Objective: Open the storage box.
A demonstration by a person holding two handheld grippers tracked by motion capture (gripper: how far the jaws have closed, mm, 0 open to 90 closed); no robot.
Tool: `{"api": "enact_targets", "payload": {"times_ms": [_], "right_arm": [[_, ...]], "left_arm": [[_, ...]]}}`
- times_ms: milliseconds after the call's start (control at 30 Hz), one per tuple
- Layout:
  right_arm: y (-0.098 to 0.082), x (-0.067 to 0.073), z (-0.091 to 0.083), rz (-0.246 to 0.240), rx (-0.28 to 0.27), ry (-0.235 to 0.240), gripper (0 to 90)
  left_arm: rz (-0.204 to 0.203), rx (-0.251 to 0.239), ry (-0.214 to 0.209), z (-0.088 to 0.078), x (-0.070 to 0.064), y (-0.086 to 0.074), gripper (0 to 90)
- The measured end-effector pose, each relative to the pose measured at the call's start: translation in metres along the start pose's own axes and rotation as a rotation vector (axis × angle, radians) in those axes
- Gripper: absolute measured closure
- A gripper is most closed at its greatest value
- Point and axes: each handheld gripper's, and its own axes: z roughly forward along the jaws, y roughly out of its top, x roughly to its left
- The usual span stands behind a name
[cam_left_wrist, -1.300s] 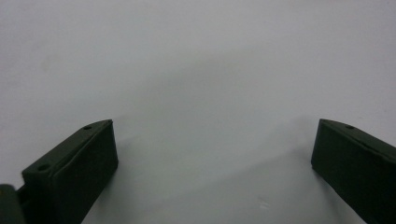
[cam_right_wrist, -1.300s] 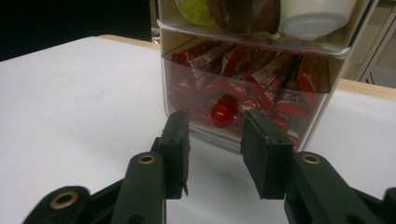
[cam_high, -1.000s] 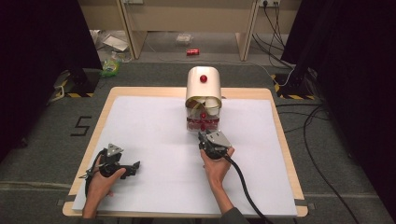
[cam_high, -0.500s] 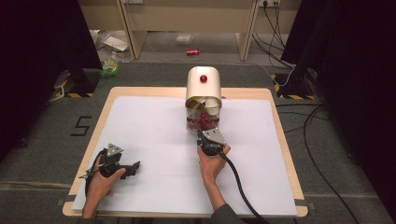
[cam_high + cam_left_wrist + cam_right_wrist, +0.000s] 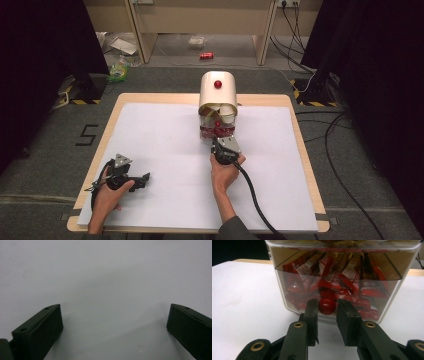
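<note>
A cream dome-topped box [image 5: 218,95] with a red knob on its lid stands at the table's far middle. Its clear front bin [image 5: 287,290] holds several red packets [image 5: 352,272]. A small red ball knob [image 5: 327,306] sticks out low on the bin's front. My right gripper [image 5: 327,307] points at the bin with this knob between its fingertips. Its jaws have just been closing and stand close beside the knob, with a thin gap on the right side. My right gripper [image 5: 220,142] sits just in front of the box. My left gripper [image 5: 145,178] rests open at the near left on the white sheet [image 5: 105,277], with nothing between its jaws.
White paper [image 5: 160,135] covers the wooden table [image 5: 300,150]. A black cable [image 5: 255,200] trails from the right gripper toward the near edge. Beyond the table lie floor clutter, a red can [image 5: 206,56] and cables [image 5: 345,120] at the right.
The right gripper has edged slightly toward the box. The left hand has not moved.
</note>
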Motion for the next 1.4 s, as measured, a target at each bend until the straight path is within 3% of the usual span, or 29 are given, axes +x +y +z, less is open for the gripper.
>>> {"api": "enact_targets", "payload": {"times_ms": [1067,1167,1400], "right_arm": [[0.001,0.010,0.002,0.042,0.010,-0.065,73.7],[0.001,0.009,0.002,0.017,0.016,-0.052,73.8],[0.000,0.007,0.001,0.020,0.015,-0.042,73.9]], "left_arm": [[0.000,-0.001,0.001,0.000,0.000,0.000,0.0],[0.000,-0.001,0.000,0.000,0.000,0.000,0.0],[0.000,-0.001,0.000,0.000,0.000,0.000,0.0]]}}
